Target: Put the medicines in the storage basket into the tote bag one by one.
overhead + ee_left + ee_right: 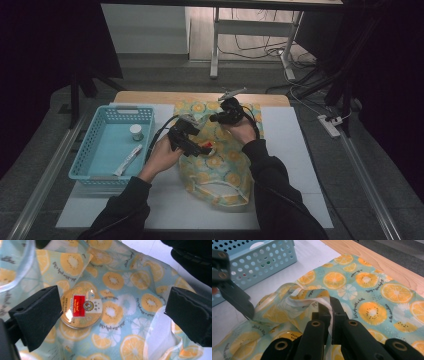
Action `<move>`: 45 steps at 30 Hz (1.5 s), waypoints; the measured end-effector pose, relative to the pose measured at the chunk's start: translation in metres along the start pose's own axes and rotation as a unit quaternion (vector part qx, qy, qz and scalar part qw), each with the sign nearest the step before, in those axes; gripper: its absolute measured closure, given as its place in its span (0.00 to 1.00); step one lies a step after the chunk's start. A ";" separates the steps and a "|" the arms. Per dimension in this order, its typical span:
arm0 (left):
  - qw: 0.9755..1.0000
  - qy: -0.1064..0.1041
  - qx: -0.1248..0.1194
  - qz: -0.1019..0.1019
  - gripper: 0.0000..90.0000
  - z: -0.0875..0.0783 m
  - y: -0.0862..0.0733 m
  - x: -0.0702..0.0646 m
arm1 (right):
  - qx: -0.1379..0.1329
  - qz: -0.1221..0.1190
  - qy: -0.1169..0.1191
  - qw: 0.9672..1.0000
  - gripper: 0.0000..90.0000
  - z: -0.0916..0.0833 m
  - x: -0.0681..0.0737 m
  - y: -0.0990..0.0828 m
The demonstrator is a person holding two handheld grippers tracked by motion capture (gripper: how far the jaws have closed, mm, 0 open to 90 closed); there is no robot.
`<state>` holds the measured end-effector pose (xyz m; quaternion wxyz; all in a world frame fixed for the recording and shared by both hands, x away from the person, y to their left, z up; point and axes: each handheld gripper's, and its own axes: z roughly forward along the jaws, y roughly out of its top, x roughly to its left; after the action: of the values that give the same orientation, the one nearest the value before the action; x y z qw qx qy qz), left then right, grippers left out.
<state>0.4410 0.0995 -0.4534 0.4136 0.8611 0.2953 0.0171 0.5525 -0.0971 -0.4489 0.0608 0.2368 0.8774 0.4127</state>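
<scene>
A fabric bag (220,172) printed with orange slices lies on the white mat, its mouth toward the far side. My right gripper (216,118) is shut on the bag's rim (325,298) and holds the cloth lifted. A round flat tin (81,307) with a red and white label lies inside the bag on the printed lining. My left gripper (112,312) hovers open just above it, jaws wide apart, the tin close to the left jaw and touching neither. From above, the left gripper (200,146) sits over the bag's opening with a red spot of the tin (207,145) beside it.
A light blue perforated basket (107,142) stands left of the bag and holds a small white jar (136,132) and a white tube (128,160). Its wall (262,257) is close to the lifted cloth. The wooden table edge (387,262) runs beyond the bag.
</scene>
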 end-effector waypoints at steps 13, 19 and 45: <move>1.000 0.019 -0.021 0.002 0.00 -0.035 -0.018 0.002 | 0.005 0.000 -0.001 1.000 1.00 0.000 -0.001 -0.003; 0.999 0.032 -0.023 -0.024 0.00 -0.054 -0.030 0.005 | 0.003 -0.001 0.000 1.000 1.00 0.000 -0.001 -0.004; 0.983 0.141 -0.016 -0.112 0.00 -0.135 -0.107 0.030 | 0.003 -0.002 -0.004 1.000 1.00 -0.001 0.000 -0.006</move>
<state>0.3756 0.2612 -0.4483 0.3809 0.8046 0.4451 0.0971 0.5500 -0.1012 -0.4533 0.0642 0.2368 0.8791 0.4087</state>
